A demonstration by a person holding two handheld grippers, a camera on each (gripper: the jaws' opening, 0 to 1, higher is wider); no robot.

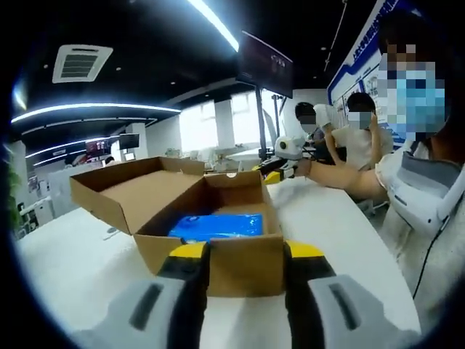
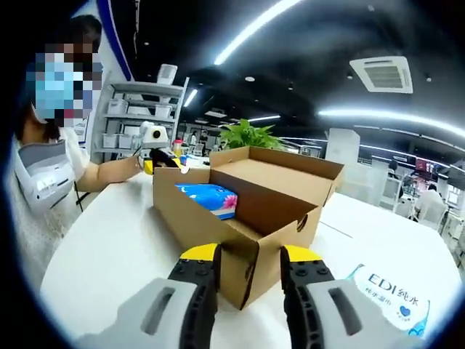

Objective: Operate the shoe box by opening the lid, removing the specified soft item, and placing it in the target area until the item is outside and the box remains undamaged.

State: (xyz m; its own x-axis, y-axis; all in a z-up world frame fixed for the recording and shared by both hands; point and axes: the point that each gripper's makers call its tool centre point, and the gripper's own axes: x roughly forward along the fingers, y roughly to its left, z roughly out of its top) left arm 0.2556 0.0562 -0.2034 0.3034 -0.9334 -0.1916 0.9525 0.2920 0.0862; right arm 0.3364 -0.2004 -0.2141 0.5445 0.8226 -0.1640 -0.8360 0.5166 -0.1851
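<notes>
The shoe box [image 1: 211, 218] sits mid-frame with its lid [image 1: 134, 190] already folded back. The blue soft item [image 1: 216, 225] still lies inside, apparently a packet. Left gripper [image 1: 245, 254] and right gripper [image 2: 249, 260] hold spread jaws, empty; removal and placing remain.

White worktop [image 1: 87, 269] under a dark ceiling with long light strips [image 1: 94, 109] and a square air vent [image 1: 81, 62]. Bright windows [image 1: 197, 127] at the far wall. Grey shelf unit [image 2: 138, 109] with bins, green plant [image 2: 251, 135] beside it. Hanging dark screen [image 1: 265, 64].
</notes>
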